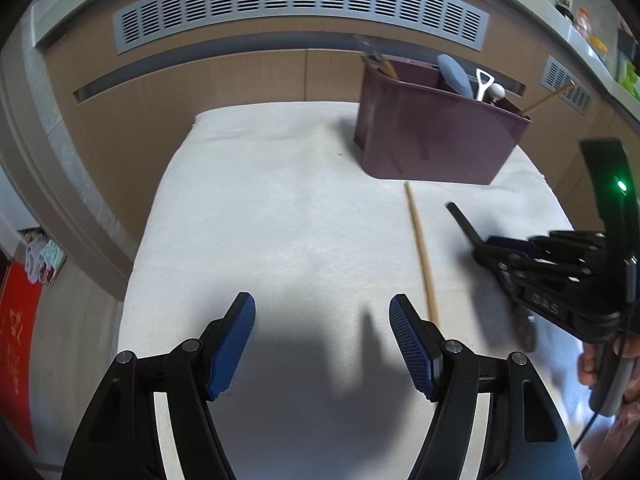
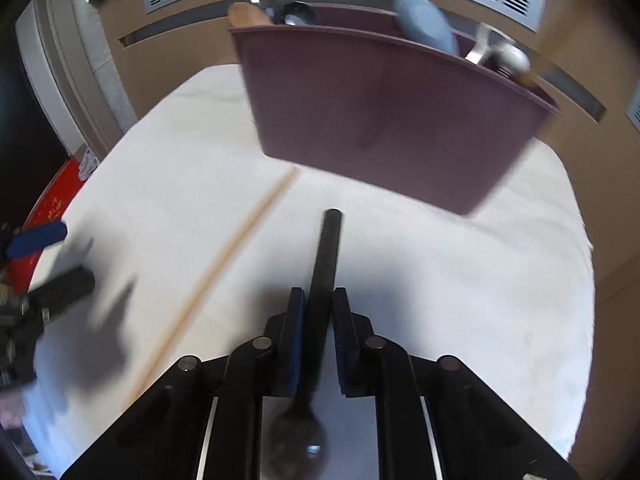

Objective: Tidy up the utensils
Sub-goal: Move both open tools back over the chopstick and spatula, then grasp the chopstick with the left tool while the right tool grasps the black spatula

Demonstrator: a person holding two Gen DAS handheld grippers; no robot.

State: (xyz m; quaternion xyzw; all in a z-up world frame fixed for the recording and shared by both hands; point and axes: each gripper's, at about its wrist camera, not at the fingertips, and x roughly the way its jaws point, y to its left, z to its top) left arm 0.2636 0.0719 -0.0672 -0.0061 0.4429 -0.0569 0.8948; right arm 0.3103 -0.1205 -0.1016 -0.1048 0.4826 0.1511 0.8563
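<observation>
A maroon utensil caddy [image 1: 432,136] [image 2: 384,112] stands at the far right of the white cloth, holding spoons, a blue utensil and other pieces. A single wooden chopstick [image 1: 422,252] [image 2: 224,264] lies on the cloth in front of it. My right gripper [image 2: 318,300] is shut on a black spoon [image 2: 326,256]: the handle points toward the caddy, the bowl hangs below the fingers. It also shows in the left wrist view [image 1: 492,248], lifted above the cloth. My left gripper [image 1: 322,320] is open and empty, above the cloth left of the chopstick.
The white cloth [image 1: 260,208] covers a small table with edges on the left and near side. Behind it is a wooden wall with a grey vent grille [image 1: 300,8]. A red mat [image 1: 16,344] lies on the floor at left.
</observation>
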